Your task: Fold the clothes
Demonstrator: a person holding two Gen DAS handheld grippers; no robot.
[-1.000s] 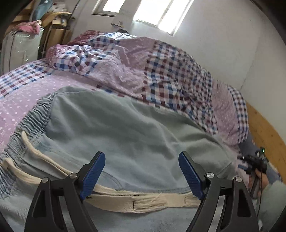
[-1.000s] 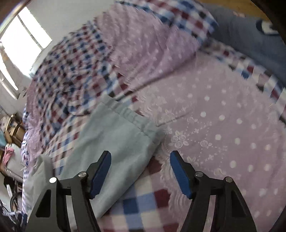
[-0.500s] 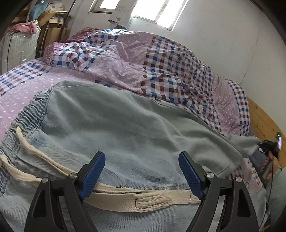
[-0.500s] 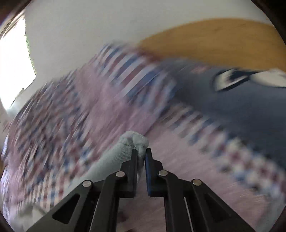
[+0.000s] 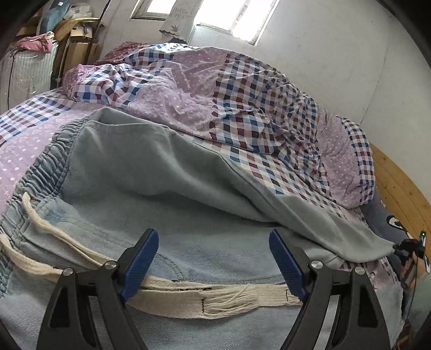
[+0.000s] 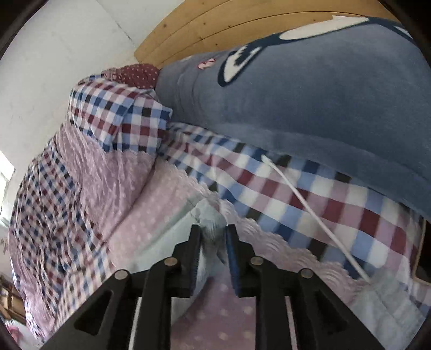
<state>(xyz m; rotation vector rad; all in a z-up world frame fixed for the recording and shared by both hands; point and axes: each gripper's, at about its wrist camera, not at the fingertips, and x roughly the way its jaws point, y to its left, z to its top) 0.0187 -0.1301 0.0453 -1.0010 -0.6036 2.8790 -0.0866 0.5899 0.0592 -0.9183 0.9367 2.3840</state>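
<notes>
Light blue denim trousers lie spread on the bed, with an elastic waistband at the left and a cream drawstring across the near side. My left gripper hovers open just above the drawstring, nothing between its fingers. One trouser leg stretches taut to the far right, where my right gripper pinches its end. In the right wrist view, the right gripper is shut on the bunched leg hem, lifted above the bedding.
A rumpled checked and lilac dotted quilt is heaped behind the trousers. A blue pillow and wooden headboard lie past the right gripper, with a white cable across the sheet. Suitcase and boxes stand at far left.
The right gripper went from open beside the leg end to shut on the hem, then lifted and pulled it rightward, drawing the leg taut. The left gripper stayed open over the drawstring.
</notes>
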